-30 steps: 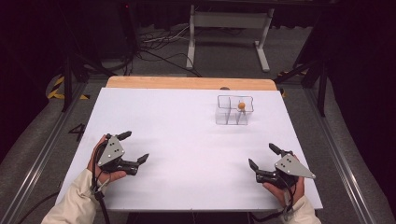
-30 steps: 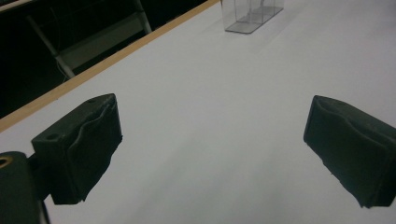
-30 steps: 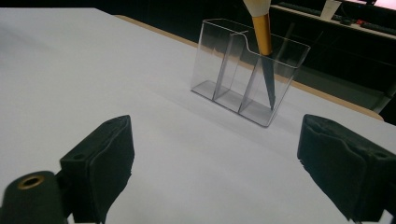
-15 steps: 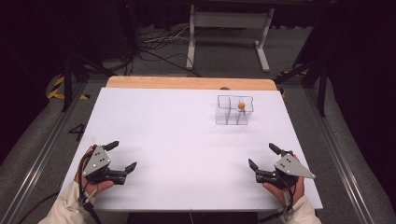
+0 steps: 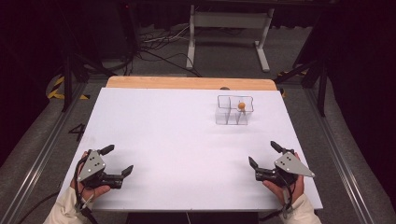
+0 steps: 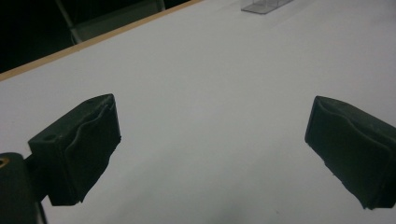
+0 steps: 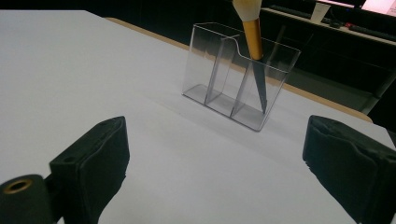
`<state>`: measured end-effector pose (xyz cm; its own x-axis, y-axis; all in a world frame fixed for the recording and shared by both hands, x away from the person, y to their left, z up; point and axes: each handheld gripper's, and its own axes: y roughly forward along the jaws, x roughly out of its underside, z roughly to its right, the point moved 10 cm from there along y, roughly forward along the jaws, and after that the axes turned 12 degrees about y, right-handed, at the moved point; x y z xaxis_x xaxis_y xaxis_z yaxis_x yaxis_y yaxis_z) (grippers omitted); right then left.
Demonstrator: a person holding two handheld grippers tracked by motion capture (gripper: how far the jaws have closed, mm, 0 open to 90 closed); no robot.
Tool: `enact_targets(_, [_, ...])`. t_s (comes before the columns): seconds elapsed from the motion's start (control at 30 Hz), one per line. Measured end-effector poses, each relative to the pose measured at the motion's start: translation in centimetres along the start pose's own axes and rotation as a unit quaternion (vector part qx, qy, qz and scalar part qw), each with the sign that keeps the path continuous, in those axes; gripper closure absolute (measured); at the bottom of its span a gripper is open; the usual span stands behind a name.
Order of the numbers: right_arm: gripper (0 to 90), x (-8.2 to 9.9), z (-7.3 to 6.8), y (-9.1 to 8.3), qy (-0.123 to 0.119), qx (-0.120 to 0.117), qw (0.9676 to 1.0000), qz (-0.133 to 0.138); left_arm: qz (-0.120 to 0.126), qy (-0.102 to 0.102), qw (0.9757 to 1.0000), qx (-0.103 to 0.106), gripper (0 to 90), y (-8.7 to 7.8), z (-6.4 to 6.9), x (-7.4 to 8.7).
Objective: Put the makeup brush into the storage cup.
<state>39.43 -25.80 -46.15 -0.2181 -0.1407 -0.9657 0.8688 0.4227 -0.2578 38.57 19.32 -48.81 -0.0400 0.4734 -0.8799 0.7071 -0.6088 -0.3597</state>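
A clear plastic holder (image 5: 233,110) with upright compartments stands on the white table (image 5: 187,130) toward the back right. A brush (image 7: 254,51) with a gold ferrule, dark handle and pale bristles leans upright in its right compartment (image 5: 241,106). My left gripper (image 5: 116,160) rests open at the table's front left, nothing between its jaws (image 6: 210,154). At the front right my right gripper (image 5: 264,155) is open too, pointing at the holder (image 7: 238,77) from well short of it, with bare table between its jaws (image 7: 215,172).
A wooden strip (image 5: 187,83) runs along the table's far edge. Behind it stand a white frame leg (image 5: 191,32) and cables on the dark floor. Metal rails (image 5: 336,144) flank the table on both sides.
My left gripper has drawn back toward the front left corner of the table, staying open. The right gripper and the holder have not moved.
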Motion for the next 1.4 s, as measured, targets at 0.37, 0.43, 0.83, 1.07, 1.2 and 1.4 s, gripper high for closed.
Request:
enact_targets(0.37, [8.0, 0.1, -0.28, 0.12, -0.004, -0.002, 1.0, -0.005, 0.007, -0.005, 0.9999, -0.01, 2.8, -0.29, -0.19, -0.2])
enact_targets(0.43, [8.0, 0.15, -0.26, 0.17, -0.006, -0.001, 1.0, -0.006, 0.011, -0.007, 0.9999, -0.011, 2.7, -0.26, -0.22, -0.28])
enact_targets(0.83, [8.3, 0.28, -0.2, 0.21, -0.004, -0.005, 0.9999, -0.009, 0.011, -0.005, 0.9999, -0.011, 3.5, -0.16, -0.32, -0.22])
enact_targets(1.07, [8.3, 0.37, -0.19, 0.25, -0.003, -0.008, 0.9999, -0.011, 0.009, -0.003, 0.9999, -0.012, 3.6, -0.1, -0.29, -0.21])
enact_targets(1.2, [8.5, 0.46, -0.2, 0.33, -0.003, -0.009, 0.9999, -0.014, 0.009, -0.004, 0.9998, -0.014, 3.8, -0.13, -0.37, -0.22])
enact_targets(1.4, [8.6, 0.47, -0.21, 0.35, 0.001, -0.011, 0.9999, -0.013, 0.011, -0.004, 0.9998, -0.015, 3.8, -0.1, -0.43, -0.28])
